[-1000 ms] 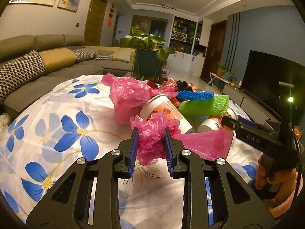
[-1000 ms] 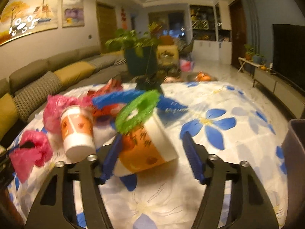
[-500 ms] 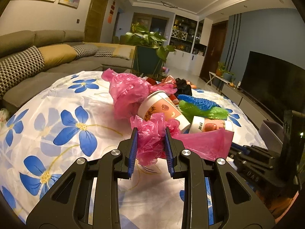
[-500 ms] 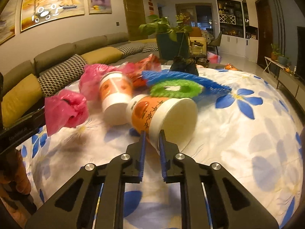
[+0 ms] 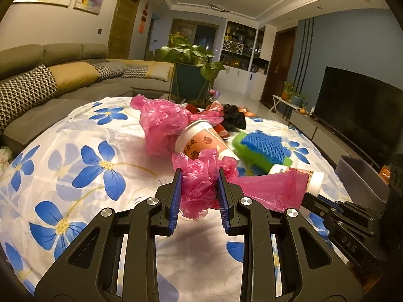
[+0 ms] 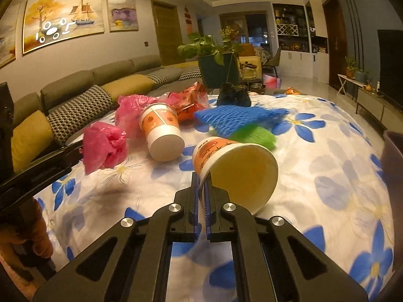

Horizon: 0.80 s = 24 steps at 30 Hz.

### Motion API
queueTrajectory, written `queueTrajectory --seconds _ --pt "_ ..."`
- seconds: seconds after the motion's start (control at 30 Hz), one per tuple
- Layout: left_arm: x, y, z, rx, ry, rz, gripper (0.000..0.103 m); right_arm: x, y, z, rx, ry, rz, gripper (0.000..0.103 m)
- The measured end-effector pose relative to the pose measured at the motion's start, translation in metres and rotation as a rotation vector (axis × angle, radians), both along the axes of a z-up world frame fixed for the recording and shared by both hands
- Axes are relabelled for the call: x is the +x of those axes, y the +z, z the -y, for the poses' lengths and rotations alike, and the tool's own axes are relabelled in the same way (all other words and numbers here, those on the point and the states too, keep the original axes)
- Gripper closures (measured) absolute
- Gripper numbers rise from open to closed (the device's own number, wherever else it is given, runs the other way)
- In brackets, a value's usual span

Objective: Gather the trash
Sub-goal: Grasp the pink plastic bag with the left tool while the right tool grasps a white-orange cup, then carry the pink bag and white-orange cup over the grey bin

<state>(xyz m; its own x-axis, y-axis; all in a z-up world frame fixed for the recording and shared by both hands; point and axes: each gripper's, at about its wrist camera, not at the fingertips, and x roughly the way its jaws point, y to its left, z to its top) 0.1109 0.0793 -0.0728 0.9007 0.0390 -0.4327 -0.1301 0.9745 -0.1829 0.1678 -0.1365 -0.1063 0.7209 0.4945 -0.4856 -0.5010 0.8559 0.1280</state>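
On the floral cloth, our right tool [image 6: 201, 188] has just pinched shut on the tipped paper cup's [image 6: 234, 168] thin rim; beside that cup, our left tool [image 5: 199, 188] clamps a crinkled pink plastic bag [image 5: 199, 186].

We are in a home's living room. Off to the left of our tongs runs a long grey sofa [image 5: 63, 75] with yellow and houndstooth cushions, and framed paintings [image 6: 63, 20] hang on the wall above it. Straight ahead, beyond the flower-print tablecloth [image 5: 75, 151], stands a potted plant [image 5: 194, 58], with display cabinets [image 5: 239, 47] and wooden doors farther back. To the right, a large dark television [image 5: 360, 110] sits on a low console.
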Motion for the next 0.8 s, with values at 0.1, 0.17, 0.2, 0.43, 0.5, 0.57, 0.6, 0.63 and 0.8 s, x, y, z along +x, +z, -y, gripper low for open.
queueTrajectory --seconds 0.1,0.17,0.2,0.43,0.5,0.57,0.6,0.63,0.8 --pt "-0.003 0.001 0.004 0.002 -0.013 0.006 0.077 -0.013 0.005 0.007 0.001 -0.018 0.025 0.098" --pt "-0.004 0.003 0.006 0.008 -0.017 0.01 0.077 -0.02 0.009 0.013 0.007 -0.03 0.041 0.099" --pt "-0.005 0.004 0.008 0.008 -0.022 0.013 0.077 -0.023 0.011 0.016 0.011 -0.037 0.047 0.099" --pt "-0.008 0.009 0.023 0.021 -0.055 0.029 0.077 -0.04 0.023 0.036 0.028 -0.088 0.088 0.099" --pt "-0.008 0.012 0.03 0.027 -0.071 0.033 0.077 -0.042 0.026 0.042 0.035 -0.1 0.095 0.099" --pt "-0.008 0.014 0.036 0.037 -0.084 0.039 0.077 -0.043 0.029 0.047 0.039 -0.114 0.104 0.099" --pt "-0.008 0.015 0.039 0.042 -0.093 0.043 0.077 -0.044 0.031 0.05 0.041 -0.122 0.108 0.099" --pt "-0.008 0.016 0.043 0.045 -0.101 0.045 0.077 -0.046 0.032 0.053 0.043 -0.131 0.112 0.099" --pt "-0.003 0.024 0.06 0.064 -0.139 0.061 0.077 -0.05 0.039 0.071 0.052 -0.184 0.131 0.099"
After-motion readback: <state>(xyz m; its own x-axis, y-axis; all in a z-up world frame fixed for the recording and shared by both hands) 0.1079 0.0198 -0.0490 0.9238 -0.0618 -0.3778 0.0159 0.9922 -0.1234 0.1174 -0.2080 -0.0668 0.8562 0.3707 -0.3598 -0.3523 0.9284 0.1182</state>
